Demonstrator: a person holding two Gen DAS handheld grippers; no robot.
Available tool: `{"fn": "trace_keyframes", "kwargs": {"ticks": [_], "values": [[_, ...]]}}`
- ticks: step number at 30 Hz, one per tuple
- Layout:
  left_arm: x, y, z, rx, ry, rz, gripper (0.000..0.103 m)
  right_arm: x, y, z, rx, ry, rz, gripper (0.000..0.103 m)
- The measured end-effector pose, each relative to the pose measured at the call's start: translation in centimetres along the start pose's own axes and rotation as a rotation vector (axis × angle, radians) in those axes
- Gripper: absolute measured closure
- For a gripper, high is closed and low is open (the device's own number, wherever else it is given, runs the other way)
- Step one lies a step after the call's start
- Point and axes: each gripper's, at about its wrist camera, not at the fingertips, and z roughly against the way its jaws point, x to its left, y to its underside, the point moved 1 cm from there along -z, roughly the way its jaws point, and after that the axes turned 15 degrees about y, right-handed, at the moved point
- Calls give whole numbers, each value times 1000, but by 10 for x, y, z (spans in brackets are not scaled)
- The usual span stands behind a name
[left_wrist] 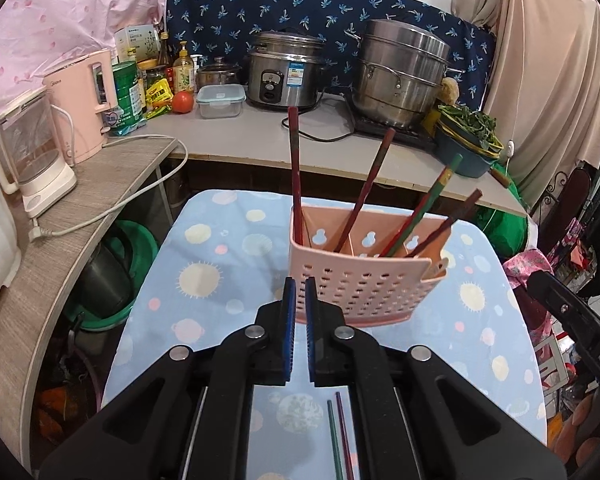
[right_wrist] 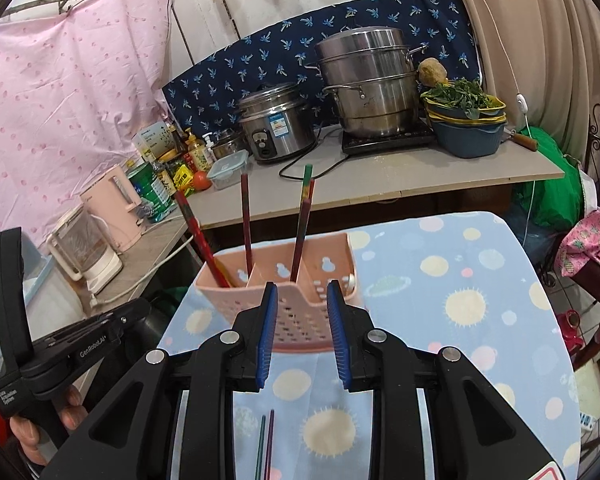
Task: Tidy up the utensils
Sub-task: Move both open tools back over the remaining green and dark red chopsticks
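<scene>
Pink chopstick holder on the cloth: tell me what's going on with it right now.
A person with a gripper in each hand is sorting chopsticks into the pink holder on the blue cloth. Several chopsticks already stand in it. Two loose chopsticks lie on the cloth nearer the camera. The left gripper is shut and empty; the right gripper is open, holding nothing.

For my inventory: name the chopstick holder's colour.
Pale pink holder, perforated with small holes; clearest in the left wrist view.
</scene>
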Motion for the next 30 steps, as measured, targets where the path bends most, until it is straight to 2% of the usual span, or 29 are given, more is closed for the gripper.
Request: {"fn": "trace_keyframes", "kwargs": {"ticks": [3, 8, 11, 17, 30], "values": [[-3, 11, 5, 6, -7, -4, 92, 0, 13, 8, 8, 4, 13, 78], [-9, 32, 12, 22, -19, -22, 92, 0, 37, 17, 34, 0, 24, 72], [-12, 45, 15, 32, -36, -36, 91, 1, 51, 22, 48, -1, 35, 71], [-14, 68, 21, 45, -51, -40, 77, 6, 80, 31, 70, 4, 69, 71], [3, 129, 28, 127, -95, -29, 75, 6, 152, 35, 189, -1, 105, 71]]}}
